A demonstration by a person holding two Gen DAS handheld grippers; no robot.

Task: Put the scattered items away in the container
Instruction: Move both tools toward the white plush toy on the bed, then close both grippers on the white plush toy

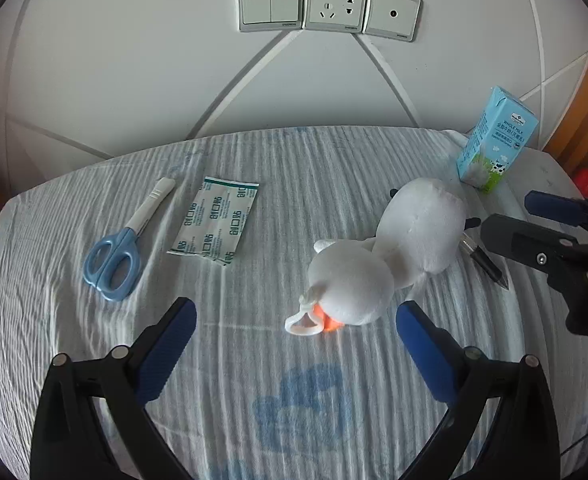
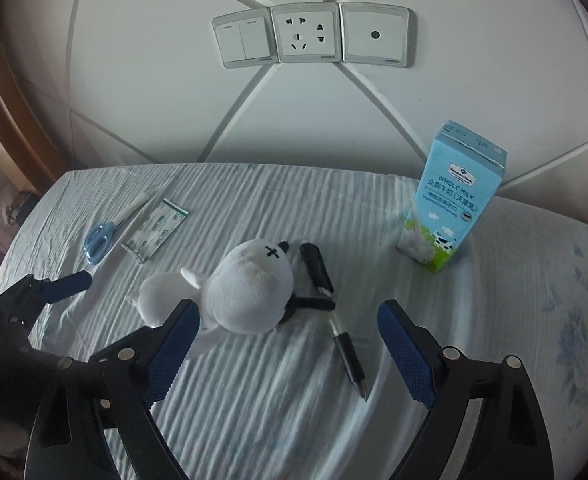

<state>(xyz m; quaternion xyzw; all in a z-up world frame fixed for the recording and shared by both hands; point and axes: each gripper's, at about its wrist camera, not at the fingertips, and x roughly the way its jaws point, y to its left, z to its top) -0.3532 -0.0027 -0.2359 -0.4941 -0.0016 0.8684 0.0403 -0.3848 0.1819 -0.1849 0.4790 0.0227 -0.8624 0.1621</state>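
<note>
Left wrist view: my left gripper (image 1: 296, 332) hovers with jaws spread wide and empty over a pale striped cloth-covered surface (image 1: 253, 360), just short of a white plush toy with an orange tag (image 1: 390, 252) lying near the middle. Toward the left edge lie blue-handled scissors in a white sheath (image 1: 127, 242) beside a flat green-and-white packet of bandages (image 1: 215, 222). A light blue whole milk carton (image 1: 494, 140) stands upright at the far right corner. My right gripper (image 2: 287, 350), also wide open, holds nothing above a black pen (image 2: 344, 344) touching the toy. I see no container.
</note>
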